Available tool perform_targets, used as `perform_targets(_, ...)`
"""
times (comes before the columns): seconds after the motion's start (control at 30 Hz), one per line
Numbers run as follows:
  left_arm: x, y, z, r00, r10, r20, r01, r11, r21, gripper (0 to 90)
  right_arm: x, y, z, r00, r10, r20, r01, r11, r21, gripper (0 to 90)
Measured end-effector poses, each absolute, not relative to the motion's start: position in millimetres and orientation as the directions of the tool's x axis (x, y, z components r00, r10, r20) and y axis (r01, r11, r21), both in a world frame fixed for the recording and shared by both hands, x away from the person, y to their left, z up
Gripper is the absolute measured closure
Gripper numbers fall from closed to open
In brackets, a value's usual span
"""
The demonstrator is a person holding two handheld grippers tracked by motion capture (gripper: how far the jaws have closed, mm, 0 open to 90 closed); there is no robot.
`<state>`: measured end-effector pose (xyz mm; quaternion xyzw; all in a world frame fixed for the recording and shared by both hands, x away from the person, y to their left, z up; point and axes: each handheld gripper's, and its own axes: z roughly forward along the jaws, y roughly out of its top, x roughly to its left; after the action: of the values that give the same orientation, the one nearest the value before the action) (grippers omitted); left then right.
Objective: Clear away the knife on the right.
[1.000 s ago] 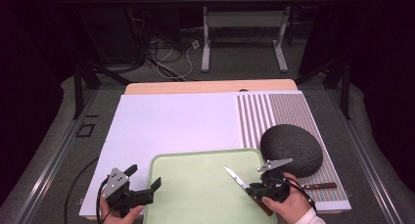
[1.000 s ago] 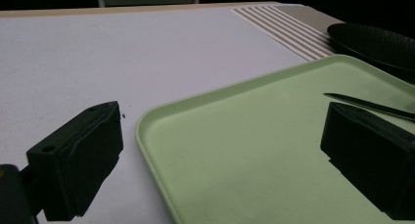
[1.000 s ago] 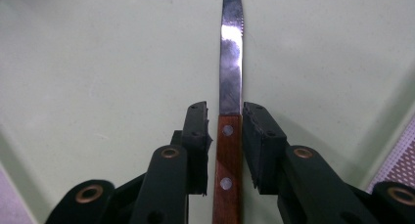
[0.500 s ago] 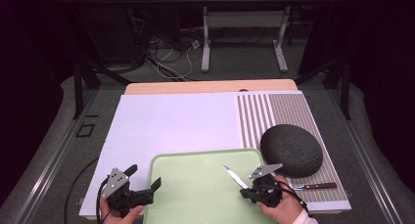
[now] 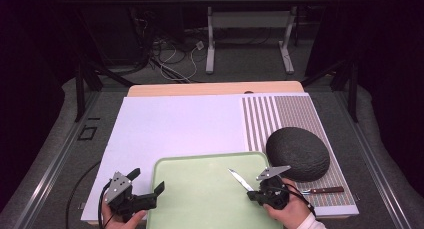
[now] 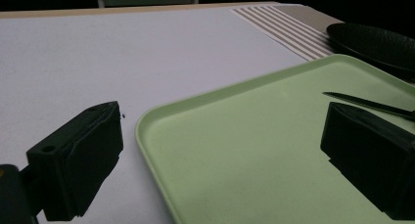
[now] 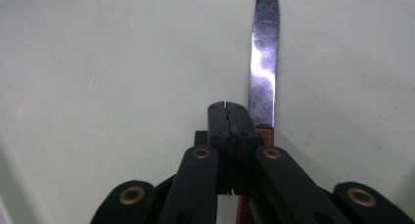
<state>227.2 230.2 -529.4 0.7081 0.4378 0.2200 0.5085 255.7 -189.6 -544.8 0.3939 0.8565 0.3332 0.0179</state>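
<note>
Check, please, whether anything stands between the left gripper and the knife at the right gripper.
Nothing visible does: only the bare green tray lies between the open left gripper and the knife.

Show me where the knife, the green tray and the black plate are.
knife (image 7: 264, 62), right gripper view, middle of the blade.
green tray (image 5: 200, 161), high view, bare far rim.
black plate (image 5: 297, 153), high view, centre of its dark surface.

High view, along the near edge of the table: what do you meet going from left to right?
Left hand-held gripper → green tray → knife blade → right hand-held gripper → second knife with a wooden handle, lying on the striped mat.
</note>
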Motion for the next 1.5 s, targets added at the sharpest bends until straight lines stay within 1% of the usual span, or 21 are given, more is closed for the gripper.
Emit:
perform_targets(0.2, 227.3, 231.2, -529.2, 0.52, 0.845, -0.124, 0.392, -0.107, 0.914, 2.2, 259.3, -194.4, -545.5, -0.679, 0.7, 0.224, 0.671, 0.466, 0.577, 90.0)
perform_targets(0.27, 227.3, 231.3, -529.2, 0.52, 0.845, -0.126, 0.394, -0.105, 0.913, 2.2, 259.9, -195.5, -545.5, -0.666, 0.707, 0.238, 0.679, 0.442, 0.587, 90.0)
perform_targets(0.4, 227.0, 231.1, -529.3, 0.518, 0.845, -0.134, 0.396, -0.098, 0.913, 2.2, 262.2, -200.5, -545.2, -0.651, 0.721, 0.237, 0.689, 0.43, 0.584, 90.0)
perform_targets(0.43, 227.0, 231.1, -529.2, 0.518, 0.845, -0.134, 0.396, -0.098, 0.913, 2.2, 262.9, -201.7, -547.0, -0.647, 0.725, 0.239, 0.685, 0.413, 0.601, 90.0)
perform_targets(0.5, 226.9, 231.1, -529.2, 0.518, 0.845, -0.133, 0.396, -0.099, 0.913, 2.2, 264.0, -205.4, -544.9, -0.645, 0.729, 0.227, 0.693, 0.435, 0.575, 90.0)
perform_targets(0.73, 227.0, 231.2, -529.3, 0.518, 0.845, -0.133, 0.396, -0.099, 0.913, 2.2, 266.3, -213.7, -544.5, -0.608, 0.757, 0.237, 0.719, 0.399, 0.57, 90.0)
perform_targets(0.8, 227.0, 231.2, -529.3, 0.518, 0.845, -0.134, 0.396, -0.099, 0.913, 2.2, 267.5, -216.1, -545.5, -0.608, 0.759, 0.234, 0.713, 0.392, 0.581, 90.0)
perform_targets(0.83, 227.0, 231.2, -529.2, 0.518, 0.845, -0.133, 0.396, -0.099, 0.913, 2.3, 267.8, -218.0, -543.4, -0.605, 0.761, 0.236, 0.725, 0.403, 0.559, 90.0)
perform_targets(0.87, 227.0, 231.2, -529.3, 0.518, 0.845, -0.134, 0.396, -0.098, 0.913, 2.2, 268.4, -218.9, -544.8, -0.599, 0.765, 0.235, 0.722, 0.389, 0.572, 90.0)
perform_targets(1.03, 226.9, 231.2, -529.1, 0.519, 0.845, -0.132, 0.396, -0.101, 0.913, 2.2, 269.5, -223.0, -544.2, -0.584, 0.774, 0.244, 0.734, 0.375, 0.566, 90.0)
perform_targets(1.1, 226.9, 231.2, -529.1, 0.519, 0.844, -0.132, 0.396, -0.101, 0.913, 2.2, 269.7, -224.0, -543.3, -0.584, 0.776, 0.238, 0.737, 0.384, 0.557, 90.0)
perform_targets(1.13, 227.0, 231.2, -529.1, 0.519, 0.844, -0.132, 0.396, -0.101, 0.913, 2.2, 269.7, -223.4, -545.2, -0.581, 0.774, 0.251, 0.732, 0.361, 0.578, 90.0)
perform_targets(1.27, 226.9, 231.3, -529.2, 0.519, 0.844, -0.132, 0.396, -0.1, 0.913, 2.3, 270.0, -224.6, -543.4, -0.584, 0.776, 0.238, 0.738, 0.385, 0.553, 90.0)
perform_targets(1.3, 226.9, 231.3, -529.2, 0.519, 0.844, -0.132, 0.396, -0.101, 0.913, 2.2, 269.7, -223.5, -545.3, -0.582, 0.774, 0.251, 0.731, 0.362, 0.579, 90.0)
perform_targets(1.33, 227.0, 231.3, -529.2, 0.519, 0.844, -0.132, 0.397, -0.101, 0.912, 2.3, 269.9, -224.1, -545.5, -0.583, 0.776, 0.24, 0.728, 0.368, 0.578, 89.9)
perform_targets(1.4, 227.0, 231.3, -529.2, 0.518, 0.845, -0.134, 0.398, -0.1, 0.912, 2.3, 269.4, -224.3, -543.7, -0.585, 0.773, 0.244, 0.732, 0.375, 0.569, 88.6)
perform_targets(1.43, 227.1, 231.3, -529.1, 0.518, 0.845, -0.134, 0.399, -0.1, 0.911, 2.6, 267.7, -223.1, -542.7, -0.599, 0.76, 0.251, 0.716, 0.369, 0.593, 86.4)
perform_targets(1.5, 227.3, 231.6, -529.0, 0.519, 0.845, -0.128, 0.398, -0.107, 0.911, 2.7, 266.8, -222.7, -541.2, -0.602, 0.761, 0.244, 0.715, 0.377, 0.589, 85.5)
